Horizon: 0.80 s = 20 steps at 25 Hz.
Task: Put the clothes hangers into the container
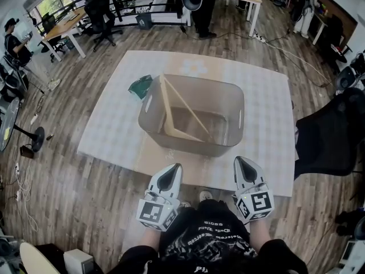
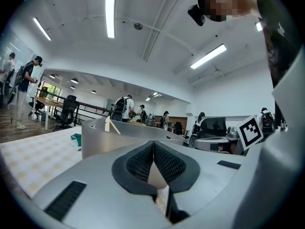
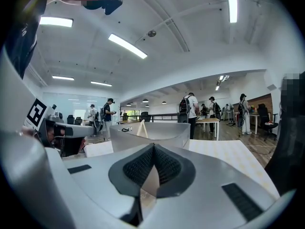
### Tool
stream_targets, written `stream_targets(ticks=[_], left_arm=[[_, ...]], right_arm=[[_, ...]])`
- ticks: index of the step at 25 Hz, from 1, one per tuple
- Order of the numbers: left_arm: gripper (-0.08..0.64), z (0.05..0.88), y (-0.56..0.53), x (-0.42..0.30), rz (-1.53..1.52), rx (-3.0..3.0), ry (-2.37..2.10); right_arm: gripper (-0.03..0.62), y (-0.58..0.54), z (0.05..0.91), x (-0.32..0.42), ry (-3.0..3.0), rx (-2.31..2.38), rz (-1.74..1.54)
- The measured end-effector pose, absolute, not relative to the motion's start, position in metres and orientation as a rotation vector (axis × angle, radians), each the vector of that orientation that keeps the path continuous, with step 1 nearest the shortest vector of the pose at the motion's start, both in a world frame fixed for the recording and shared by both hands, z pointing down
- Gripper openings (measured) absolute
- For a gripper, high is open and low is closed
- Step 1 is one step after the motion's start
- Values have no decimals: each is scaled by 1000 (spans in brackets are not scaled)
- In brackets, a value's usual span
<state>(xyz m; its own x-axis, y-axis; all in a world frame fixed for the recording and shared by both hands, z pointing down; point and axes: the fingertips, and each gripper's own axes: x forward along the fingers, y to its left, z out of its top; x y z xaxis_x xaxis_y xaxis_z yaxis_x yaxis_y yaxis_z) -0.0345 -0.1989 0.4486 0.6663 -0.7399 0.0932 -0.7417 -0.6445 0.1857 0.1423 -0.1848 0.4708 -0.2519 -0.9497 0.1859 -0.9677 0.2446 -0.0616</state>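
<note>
A translucent grey container (image 1: 231,142) stands on a pale mat in the head view. Inside it leans a wooden clothes hanger (image 1: 181,114), one end propped on the left rim. Both grippers are held low in front of the person, short of the container's near wall. My left gripper (image 1: 169,176) is shut with nothing between its pads (image 2: 153,149). My right gripper (image 1: 244,169) is shut too, its pads (image 3: 153,152) meeting with nothing held. The container's wall (image 2: 100,140) and the tip of the hanger (image 2: 107,124) show past the left gripper, and the container (image 3: 152,133) also shows past the right.
A green object (image 1: 140,87) lies on the mat (image 1: 114,124) by the container's left side. A black chair (image 1: 328,136) stands to the right. Desks, office chairs and standing people fill the far end of the room, with wooden floor around the mat.
</note>
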Motion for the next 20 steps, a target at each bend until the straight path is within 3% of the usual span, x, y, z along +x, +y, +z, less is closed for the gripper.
stream_targets(ticks=[20], left_arm=[[20, 449, -201, -32, 26, 2664, -1244]], right_arm=[[6, -187, 467, 148, -2384, 1828, 202]])
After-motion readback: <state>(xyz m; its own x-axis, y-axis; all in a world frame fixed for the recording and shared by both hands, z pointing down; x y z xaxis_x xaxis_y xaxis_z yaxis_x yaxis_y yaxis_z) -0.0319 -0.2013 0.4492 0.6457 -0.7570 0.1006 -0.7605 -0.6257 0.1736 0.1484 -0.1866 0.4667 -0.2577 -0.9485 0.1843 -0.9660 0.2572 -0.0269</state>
